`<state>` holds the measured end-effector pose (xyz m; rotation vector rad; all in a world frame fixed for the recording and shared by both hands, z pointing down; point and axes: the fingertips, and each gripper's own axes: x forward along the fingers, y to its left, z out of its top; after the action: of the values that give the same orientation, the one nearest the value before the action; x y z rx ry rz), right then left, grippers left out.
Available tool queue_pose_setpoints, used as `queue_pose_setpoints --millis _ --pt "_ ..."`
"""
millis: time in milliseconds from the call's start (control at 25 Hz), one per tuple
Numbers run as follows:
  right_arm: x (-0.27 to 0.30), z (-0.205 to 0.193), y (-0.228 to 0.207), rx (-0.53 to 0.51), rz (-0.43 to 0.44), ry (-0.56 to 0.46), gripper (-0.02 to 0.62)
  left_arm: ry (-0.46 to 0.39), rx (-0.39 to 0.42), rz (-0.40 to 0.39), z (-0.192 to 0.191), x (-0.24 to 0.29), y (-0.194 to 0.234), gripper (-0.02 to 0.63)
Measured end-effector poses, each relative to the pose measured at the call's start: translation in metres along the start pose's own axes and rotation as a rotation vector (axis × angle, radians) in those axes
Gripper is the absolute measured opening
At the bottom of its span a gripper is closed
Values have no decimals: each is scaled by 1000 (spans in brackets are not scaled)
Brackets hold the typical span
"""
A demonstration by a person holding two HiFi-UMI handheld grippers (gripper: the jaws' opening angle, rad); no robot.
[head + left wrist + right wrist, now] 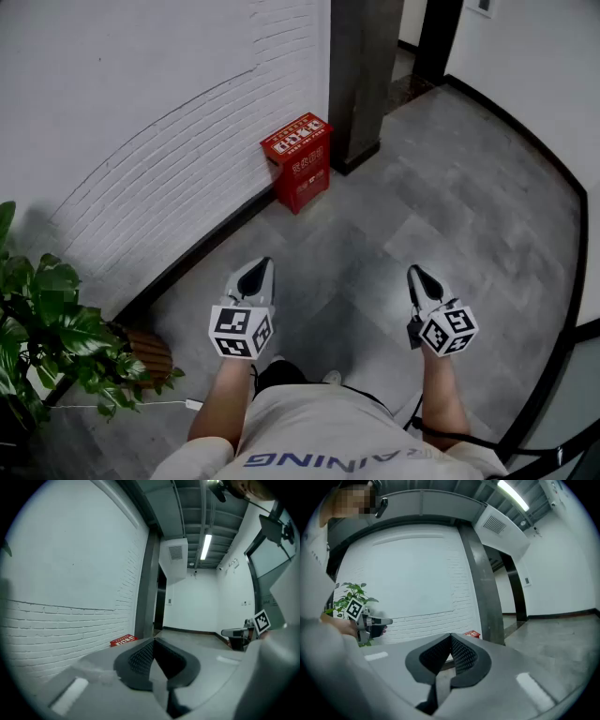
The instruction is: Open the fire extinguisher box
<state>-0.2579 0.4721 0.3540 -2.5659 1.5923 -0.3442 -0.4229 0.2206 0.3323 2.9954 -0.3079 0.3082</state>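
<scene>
The red fire extinguisher box [298,161] stands on the floor against the white brick wall, next to a dark pillar, with its lid down. It shows small and far off in the left gripper view [123,641] and in the right gripper view [472,633]. My left gripper [263,266] is held above the floor well short of the box; its jaws meet at the tip [153,642], shut on nothing. My right gripper [413,273] is level with it further right, also shut and empty [450,637]. Both point toward the box.
A dark pillar [361,75] rises just right of the box, with a corridor opening beyond. A potted plant [47,328] in a brown pot stands at the left by the wall. A white cable [192,405] lies near my feet. Black skirting lines the walls.
</scene>
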Motion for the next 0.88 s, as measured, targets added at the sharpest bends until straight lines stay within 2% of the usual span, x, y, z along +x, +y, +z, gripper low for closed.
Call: queue_pose_setpoints --millis 200,440,720,880 --pt "17 -2 -3 -10 41 3 5 -5 -10 13 2 15 4 3" --pt "53 -5 -25 -11 30 16 5 -8 -15 -6 4 60 18 3" --pt "131 10 -84 -23 -25 38 5 -4 -42 -39 15 168 57 3" --pt "199 27 -114 -16 -49 48 5 9 -38 -54 33 236 92 3"
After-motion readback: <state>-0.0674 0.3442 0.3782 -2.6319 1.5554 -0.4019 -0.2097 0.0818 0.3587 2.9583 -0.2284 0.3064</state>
